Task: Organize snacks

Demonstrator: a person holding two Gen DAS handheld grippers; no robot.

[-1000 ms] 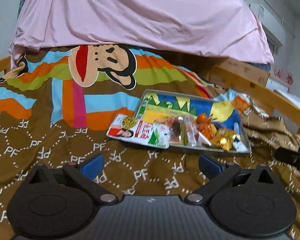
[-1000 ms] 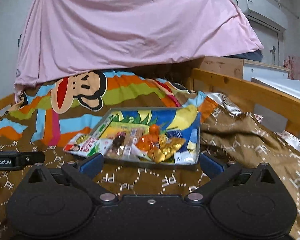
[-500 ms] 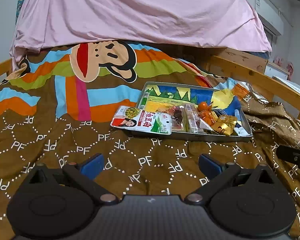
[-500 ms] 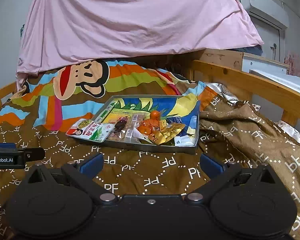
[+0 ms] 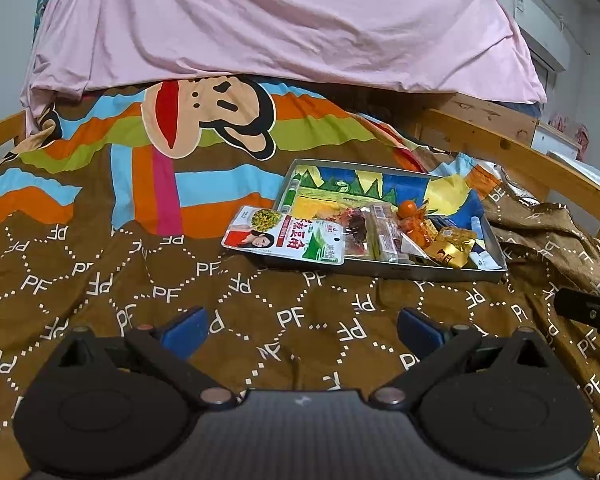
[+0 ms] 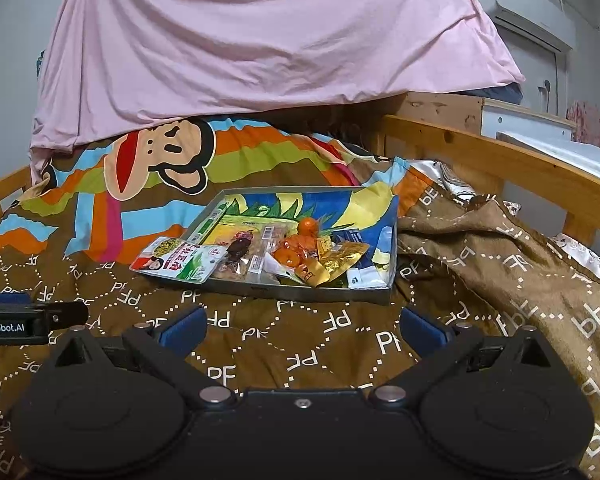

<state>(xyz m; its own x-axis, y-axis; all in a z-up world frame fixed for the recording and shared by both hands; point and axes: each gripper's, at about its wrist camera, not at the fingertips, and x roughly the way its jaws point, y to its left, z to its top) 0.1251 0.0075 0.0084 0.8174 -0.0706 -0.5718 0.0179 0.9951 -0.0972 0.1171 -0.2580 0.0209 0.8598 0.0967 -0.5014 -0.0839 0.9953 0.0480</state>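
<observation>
L wrist: left gripper (image 5: 302, 326) jaws wide apart, nothing held, hovering over brown quilt (image 5: 100, 280) w/ tray (image 5: 380, 270) near ahead. Green-red snack pouch (image 5: 286, 241) hangs over tray's near-left rim. R wrist: right gripper (image 6: 304, 328) also wide open, empty; tray (image 6: 320, 295) ahead, wrapped snacks (image 6: 300, 256) piled inside. Risk, my guess: soft bedding lets tray tip if pressed; overhanging pouch could slide off.
</observation>
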